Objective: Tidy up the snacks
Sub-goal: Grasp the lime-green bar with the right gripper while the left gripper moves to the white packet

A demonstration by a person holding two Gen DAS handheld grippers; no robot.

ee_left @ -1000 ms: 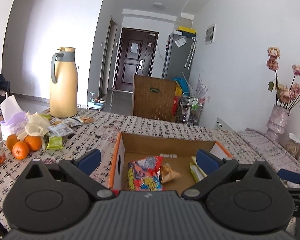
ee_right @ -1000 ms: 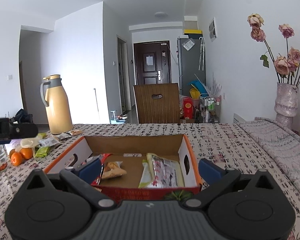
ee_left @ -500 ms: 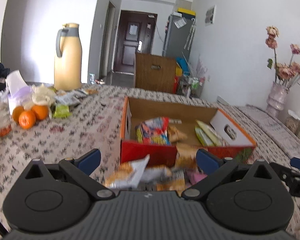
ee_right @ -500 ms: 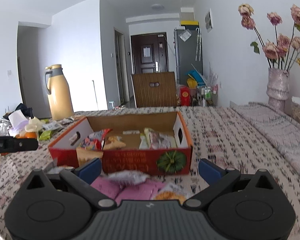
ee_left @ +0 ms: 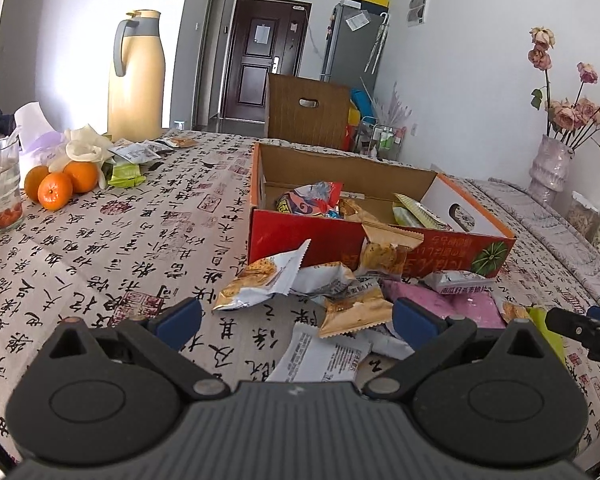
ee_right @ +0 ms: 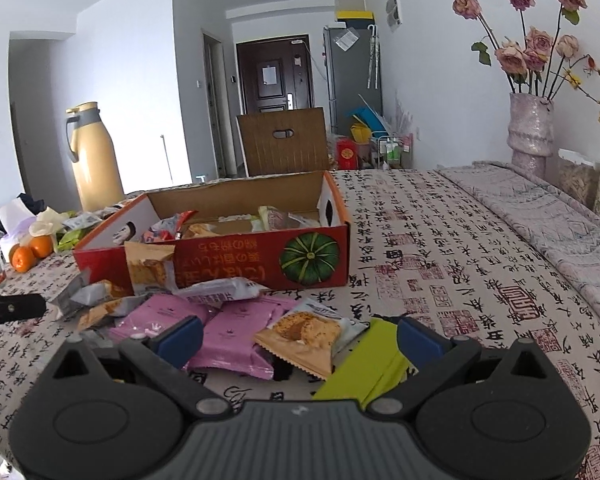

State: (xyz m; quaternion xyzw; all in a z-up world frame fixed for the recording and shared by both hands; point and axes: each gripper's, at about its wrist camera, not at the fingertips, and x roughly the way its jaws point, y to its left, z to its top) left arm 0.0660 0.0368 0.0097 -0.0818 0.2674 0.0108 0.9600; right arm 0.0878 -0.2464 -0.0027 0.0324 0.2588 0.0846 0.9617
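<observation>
A heap of snack packets (ee_left: 332,292) lies on the calligraphy-print tablecloth (ee_left: 100,248) just in front of a red cardboard box (ee_left: 380,240) with a green pumpkin printed on its near face; the pile includes pink packets (ee_right: 236,332), an orange cracker packet (ee_right: 304,336), silver-white wrappers (ee_left: 324,356) and a yellow-green packet (ee_right: 372,364), and one biscuit bag (ee_right: 150,266) leans upright against the box front. More packets (ee_left: 312,200) sit inside the open box. The left gripper (ee_left: 296,320) hovers low over the near edge of the heap with its blue-tipped fingers (ee_left: 178,320) spread wide and nothing between them. The right gripper (ee_right: 300,334) hangs over the pink and green packets, also spread apart and empty. Off to the left stand three oranges (ee_left: 60,184), a drinking glass (ee_left: 0,192), a few loose packets (ee_left: 134,156) and a tan thermos jug (ee_left: 138,80); a vase of dried roses (ee_right: 530,128) stands on the right.
</observation>
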